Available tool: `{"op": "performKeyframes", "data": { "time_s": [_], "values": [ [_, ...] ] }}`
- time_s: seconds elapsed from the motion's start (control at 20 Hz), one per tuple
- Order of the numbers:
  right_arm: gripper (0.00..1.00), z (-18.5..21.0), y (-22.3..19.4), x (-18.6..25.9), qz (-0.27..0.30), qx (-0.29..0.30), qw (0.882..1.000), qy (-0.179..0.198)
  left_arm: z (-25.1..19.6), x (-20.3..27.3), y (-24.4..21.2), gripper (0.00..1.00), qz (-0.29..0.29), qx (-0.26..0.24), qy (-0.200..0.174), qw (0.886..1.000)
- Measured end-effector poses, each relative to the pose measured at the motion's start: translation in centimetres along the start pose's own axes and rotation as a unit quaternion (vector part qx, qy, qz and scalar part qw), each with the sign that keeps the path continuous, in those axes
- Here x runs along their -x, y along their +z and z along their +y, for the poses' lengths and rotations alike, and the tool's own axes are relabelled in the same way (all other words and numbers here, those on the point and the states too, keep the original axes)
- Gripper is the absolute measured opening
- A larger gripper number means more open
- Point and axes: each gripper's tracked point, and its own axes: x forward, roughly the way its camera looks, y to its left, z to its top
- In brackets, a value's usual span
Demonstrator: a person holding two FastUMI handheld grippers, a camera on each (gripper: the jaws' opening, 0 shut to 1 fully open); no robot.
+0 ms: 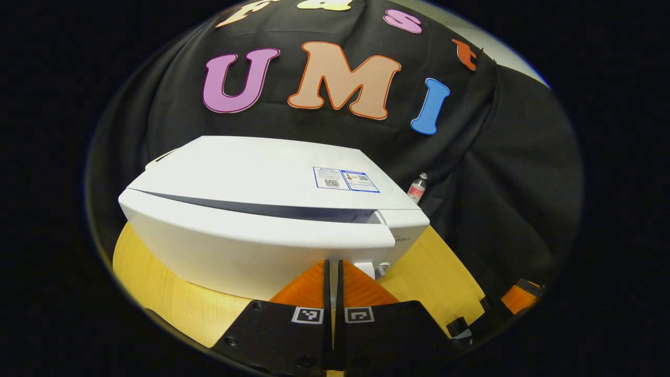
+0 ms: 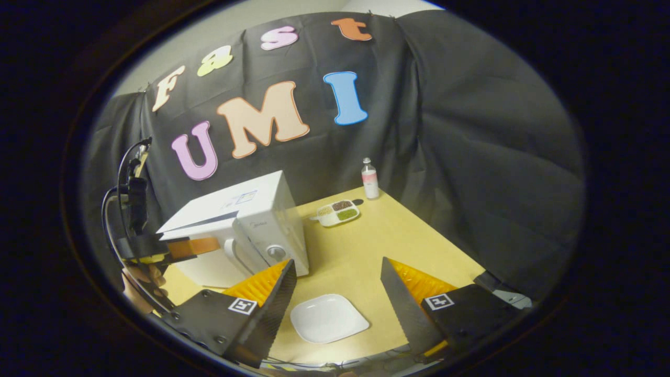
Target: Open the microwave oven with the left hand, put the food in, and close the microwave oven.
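while the left gripper (image 1: pixel 333 272) hovers just in front of the microwave oven (image 1: pixel 261 214), its fingers are pressed together with nothing between them. the microwave oven stands on the bench (image 2: pixel 377 235), door ajar at the top edge. the right gripper (image 2: pixel 337 283) hangs above a white plate (image 2: pixel 328 317) with fingers spread wide, empty. a food tray (image 2: pixel 337 212) lies near a small bottle (image 2: pixel 369 179) at the bench's far edge.
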Motion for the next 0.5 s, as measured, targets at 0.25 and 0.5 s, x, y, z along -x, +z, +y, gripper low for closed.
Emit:
{"op": "performKeyframes", "data": {
  "time_s": [0.25, 0.5],
  "values": [
    [0.92, -0.42, 0.04, -0.14, -0.001, 0.004, 1.000, -0.005, 0.24, -0.72, 0.22, 0.01, 0.002, 0.018, 0.003, 1.000],
    [0.92, -0.17, 0.02, -0.46, 0.001, 0.009, 1.000, -0.003, 0.32, -0.87, 0.33, 0.01, -0.003, 0.024, 0.012, 1.000]
  ]
}}
